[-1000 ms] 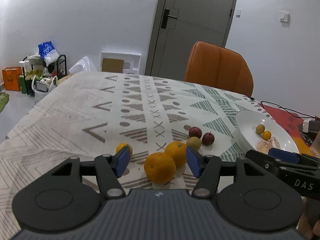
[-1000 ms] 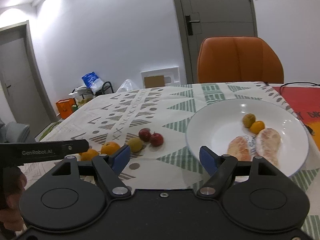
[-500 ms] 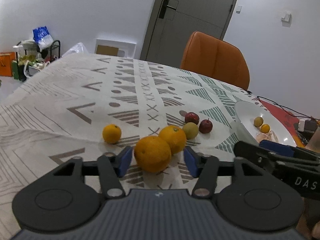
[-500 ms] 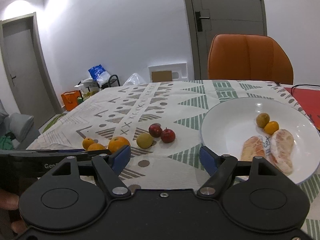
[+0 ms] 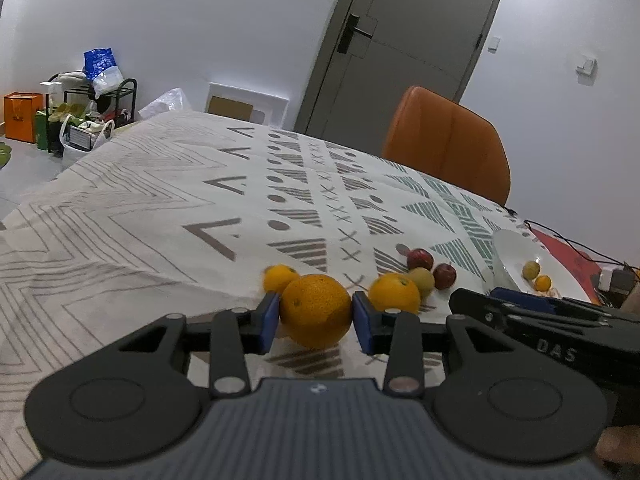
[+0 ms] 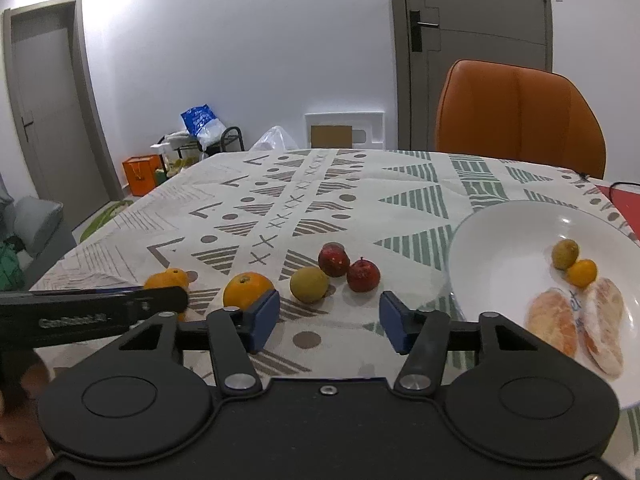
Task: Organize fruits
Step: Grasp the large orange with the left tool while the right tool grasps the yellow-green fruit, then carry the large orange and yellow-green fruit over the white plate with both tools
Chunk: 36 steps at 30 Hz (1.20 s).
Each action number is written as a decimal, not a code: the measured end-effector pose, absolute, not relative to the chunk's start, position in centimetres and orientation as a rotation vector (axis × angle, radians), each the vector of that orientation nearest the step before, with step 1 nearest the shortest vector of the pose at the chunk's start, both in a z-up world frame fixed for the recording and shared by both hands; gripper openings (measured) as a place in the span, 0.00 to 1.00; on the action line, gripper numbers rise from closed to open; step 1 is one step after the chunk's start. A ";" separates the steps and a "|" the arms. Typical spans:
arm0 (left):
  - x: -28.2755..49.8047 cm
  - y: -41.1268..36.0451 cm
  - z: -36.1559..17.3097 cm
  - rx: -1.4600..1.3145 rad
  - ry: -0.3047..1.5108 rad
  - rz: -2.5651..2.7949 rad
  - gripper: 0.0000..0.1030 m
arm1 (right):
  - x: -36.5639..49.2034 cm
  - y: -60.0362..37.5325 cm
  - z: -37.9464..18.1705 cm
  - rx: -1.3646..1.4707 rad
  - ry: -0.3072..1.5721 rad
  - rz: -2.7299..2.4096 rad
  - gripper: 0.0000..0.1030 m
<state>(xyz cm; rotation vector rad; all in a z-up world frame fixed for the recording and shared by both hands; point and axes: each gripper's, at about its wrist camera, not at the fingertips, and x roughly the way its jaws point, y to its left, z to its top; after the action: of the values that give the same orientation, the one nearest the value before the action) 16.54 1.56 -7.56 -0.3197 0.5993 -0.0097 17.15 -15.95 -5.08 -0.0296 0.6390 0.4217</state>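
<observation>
1. Near the front edge of the patterned tablecloth (image 5: 120, 208), the left gripper (image 5: 315, 318) has a large orange (image 5: 315, 310) between its blue pads (image 5: 267, 322), which sit against both flanks of the fruit; the jaws are closing on it.
2. That orange is round, so no long axis can be told; a small dimple shows on its upper left face, and it rests on the cloth.
3. Just behind it on the left lies a small tangerine (image 5: 279, 276), partly hidden by the orange.
4. To the right, a second orange (image 5: 394, 293) touches a yellow-green fruit (image 5: 422, 280), with two red apples (image 5: 432, 266) just beyond.
5. Further right, the right gripper (image 6: 327, 320) stands over bare cloth with nothing between its pads; its jaws are closing too, with a wide gap between them.
6. Its view shows what the left one barely catches: the white plate (image 6: 500, 240) in full, holding two peeled citrus pieces (image 6: 576, 326) lying side by side, long axes running near to far (slightly tilted), plus a small green fruit (image 6: 565, 254) touching a small orange one (image 6: 582, 273).
7. From that side the left gripper shows only as a black arm at the left edge, hiding the held orange.
8. An orange chair (image 6: 520, 116) stands at the far side of the table, before a grey door (image 6: 472, 40).
</observation>
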 end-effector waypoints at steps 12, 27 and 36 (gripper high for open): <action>16.2 4.1 -6.8 -0.350 0.559 0.034 0.37 | 19.3 -13.7 -5.7 -0.067 0.672 0.432 0.46; 15.8 3.8 -5.7 -0.335 0.539 0.032 0.37 | 19.3 -14.3 -5.9 -0.044 0.683 0.459 0.24; 16.1 0.7 -4.5 -0.286 0.524 -0.028 0.37 | 17.1 -17.8 -3.7 0.003 0.618 0.436 0.24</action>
<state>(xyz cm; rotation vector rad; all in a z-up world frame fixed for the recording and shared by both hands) 16.15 0.65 -4.51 -0.2858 0.5243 -0.0280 17.14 -17.84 -3.67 0.0030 0.6178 0.4357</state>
